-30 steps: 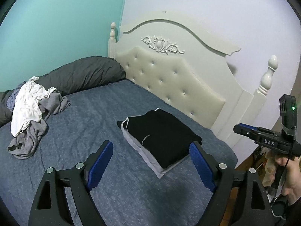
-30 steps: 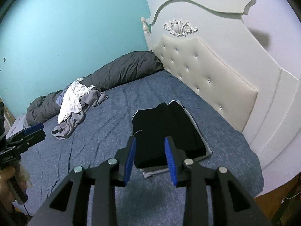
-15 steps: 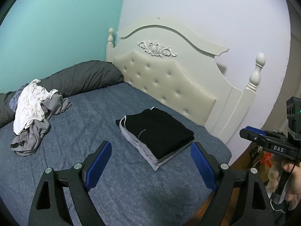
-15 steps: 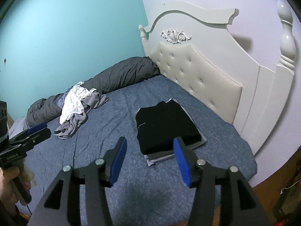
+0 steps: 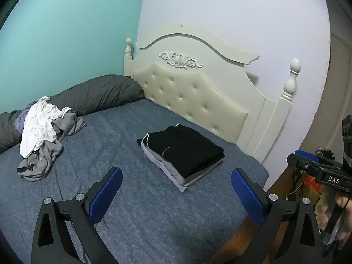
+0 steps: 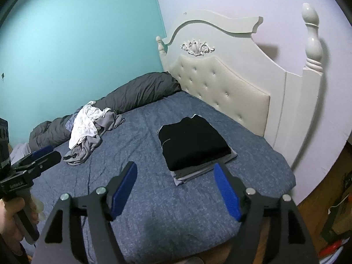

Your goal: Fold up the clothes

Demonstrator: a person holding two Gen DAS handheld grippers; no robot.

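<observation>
The folded stack (image 5: 182,151) of clothes sits on the blue bedspread (image 5: 136,211), near the headboard end of the bed, with a black garment (image 6: 192,142) on top and grey pieces squared beneath it. In the left wrist view the stack lies at about one o'clock from the left gripper (image 5: 176,192); in the right wrist view it lies at about twelve o'clock from the right gripper (image 6: 176,189).

Both grippers hang over the near edge of the bed, apart from the stack and touching no cloth. The left gripper's jaws have just been opening and stand spread wide, its blue pads (image 5: 105,195) with only bedspread showing between them. The right gripper's jaws have also just been opening; they stand well apart with nothing between them, though the far tips line up with the near edge of the stack in the picture.

At about ten o'clock across the bed lies the unfolded heap (image 5: 44,136), a white garment (image 6: 84,125) crumpled over grey ones, well apart from the stack. Behind it a dark grey duvet roll (image 5: 96,94) runs along the teal wall (image 5: 66,33) up to the cream tufted headboard (image 5: 189,99), which has a carved ornament and a turned post (image 6: 312,39) at the near corner.

A hand (image 6: 8,217) holds the left gripper's handle at nine o'clock in the right view; the other hand (image 5: 343,220) shows at three o'clock in the left view, over the wooden floor (image 5: 244,235).
</observation>
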